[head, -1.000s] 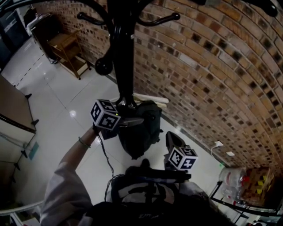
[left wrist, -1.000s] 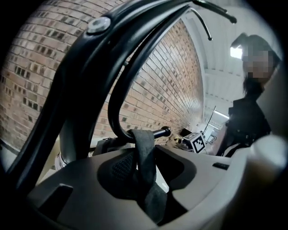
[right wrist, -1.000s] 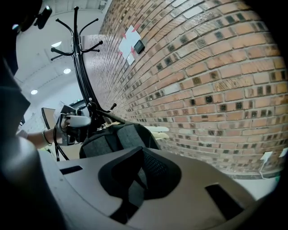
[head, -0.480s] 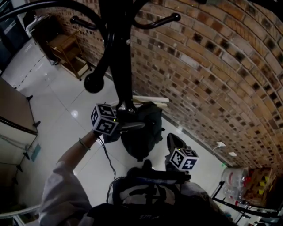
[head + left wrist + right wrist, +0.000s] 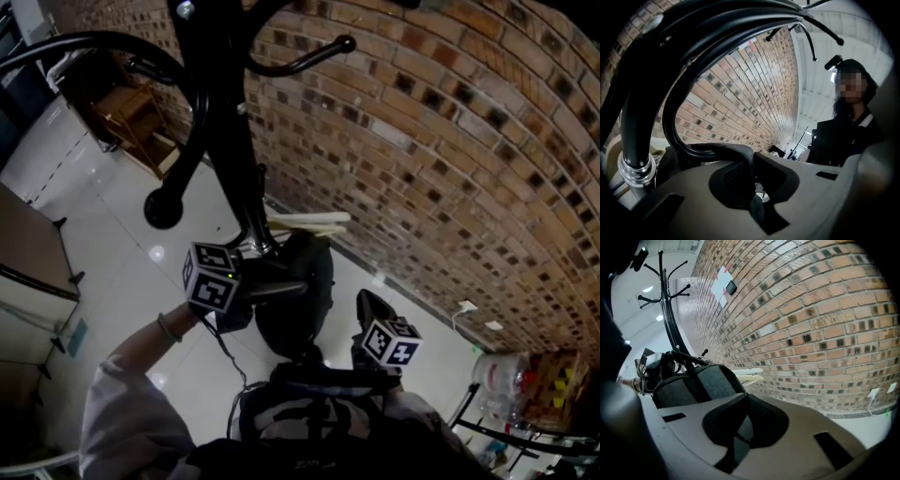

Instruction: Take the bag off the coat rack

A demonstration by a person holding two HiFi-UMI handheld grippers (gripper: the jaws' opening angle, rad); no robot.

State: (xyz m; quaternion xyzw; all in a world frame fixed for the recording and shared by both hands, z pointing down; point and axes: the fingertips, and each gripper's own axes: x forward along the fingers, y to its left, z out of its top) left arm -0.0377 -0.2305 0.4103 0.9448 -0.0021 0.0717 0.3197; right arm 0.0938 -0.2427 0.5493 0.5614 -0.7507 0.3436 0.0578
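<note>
Black bag (image 5: 302,298): hangs low on the coat rack (image 5: 223,141), close against the pole and near the brick wall (image 5: 450,169), with pale floor (image 5: 122,234) below. Its carry loop (image 5: 723,151) lies over a curved hook (image 5: 670,112), so it is not yet off.

Left gripper (image 5: 295,289): reaching in at the top of the bag. Its jaws are closing on the carry loop, which runs between the pads (image 5: 733,173) and looks pinched there, just beside the hook.

Right gripper (image 5: 368,302): held back on the far side of the bag from the rack. Its jaws stand narrowly apart with nothing between them, facing the bag's grey panel (image 5: 693,383).

Step in hand: by the look of it, securing the hold on the loop; the lift has not begun.

Next move: likely calls for raising the loop up and out along the hook's curve until it clears the rounded tip. The empty gripper is free to steady the bag's body as the weight comes off.

Watch for: the strap may snag on the hook's end, and a sideways pull could rock the rack.
</note>
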